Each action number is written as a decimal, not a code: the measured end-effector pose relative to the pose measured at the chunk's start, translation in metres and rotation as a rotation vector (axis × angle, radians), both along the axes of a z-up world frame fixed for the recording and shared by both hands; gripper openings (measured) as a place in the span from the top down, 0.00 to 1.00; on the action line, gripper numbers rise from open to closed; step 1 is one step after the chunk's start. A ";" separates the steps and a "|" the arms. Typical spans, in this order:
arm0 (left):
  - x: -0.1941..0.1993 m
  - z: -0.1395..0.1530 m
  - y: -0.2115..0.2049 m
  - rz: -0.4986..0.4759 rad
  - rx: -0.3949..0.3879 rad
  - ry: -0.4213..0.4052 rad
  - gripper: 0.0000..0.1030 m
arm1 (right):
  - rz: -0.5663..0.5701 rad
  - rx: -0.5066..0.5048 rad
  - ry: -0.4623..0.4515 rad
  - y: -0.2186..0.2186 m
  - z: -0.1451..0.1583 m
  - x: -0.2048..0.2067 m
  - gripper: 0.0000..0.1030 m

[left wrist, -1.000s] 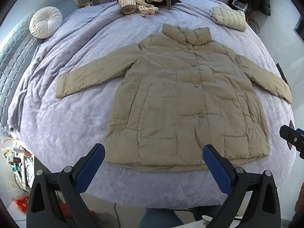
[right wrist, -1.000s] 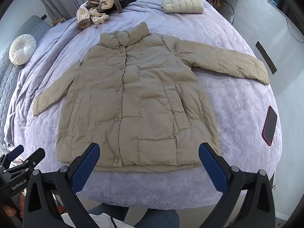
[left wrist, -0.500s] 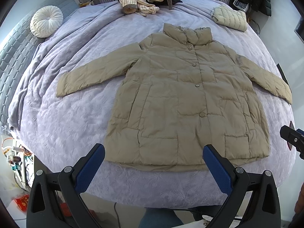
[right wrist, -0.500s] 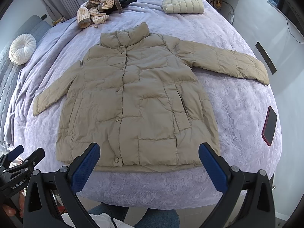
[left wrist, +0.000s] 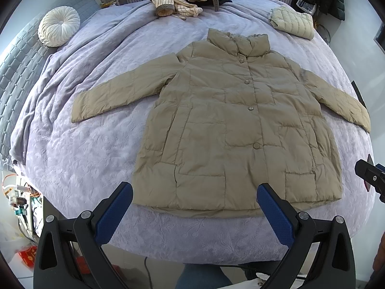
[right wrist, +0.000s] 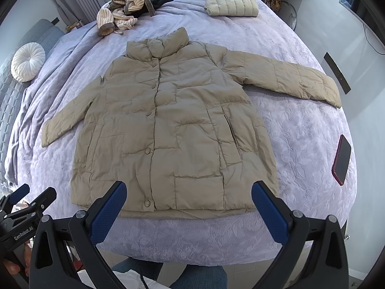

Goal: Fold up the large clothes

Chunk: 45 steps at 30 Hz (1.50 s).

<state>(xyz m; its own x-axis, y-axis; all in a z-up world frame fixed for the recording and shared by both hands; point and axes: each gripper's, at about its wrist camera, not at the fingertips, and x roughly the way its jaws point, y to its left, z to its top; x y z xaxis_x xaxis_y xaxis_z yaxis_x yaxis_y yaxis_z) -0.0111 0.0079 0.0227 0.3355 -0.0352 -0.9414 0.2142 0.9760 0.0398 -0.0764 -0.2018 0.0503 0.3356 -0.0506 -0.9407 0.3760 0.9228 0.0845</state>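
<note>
My left gripper (left wrist: 192, 207) and right gripper (right wrist: 189, 203) hover wide, empty, over the hem of the khaki quilted puffer coat (right wrist: 168, 125) spread flat on the lilac bed (right wrist: 300, 125). I'd expect its slippery padding to spring any fold open.

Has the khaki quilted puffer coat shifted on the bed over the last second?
No. The khaki quilted puffer coat keeps its place beside the red phone.

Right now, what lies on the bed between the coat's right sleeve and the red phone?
Nothing: in the right wrist view only bare purple blanket separates the coat sleeve from the phone.
</note>
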 end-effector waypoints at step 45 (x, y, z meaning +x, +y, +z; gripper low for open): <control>0.008 -0.008 0.001 0.001 0.003 0.017 0.00 | -0.004 0.006 0.015 -0.002 -0.010 -0.001 0.00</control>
<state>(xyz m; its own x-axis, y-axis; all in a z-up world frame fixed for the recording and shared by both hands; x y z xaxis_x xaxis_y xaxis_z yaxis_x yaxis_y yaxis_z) -0.0032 0.0094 0.0152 0.3199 -0.0318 -0.9469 0.2136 0.9761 0.0393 -0.0770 -0.2034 0.0403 0.3214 -0.0466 -0.9458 0.3807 0.9209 0.0840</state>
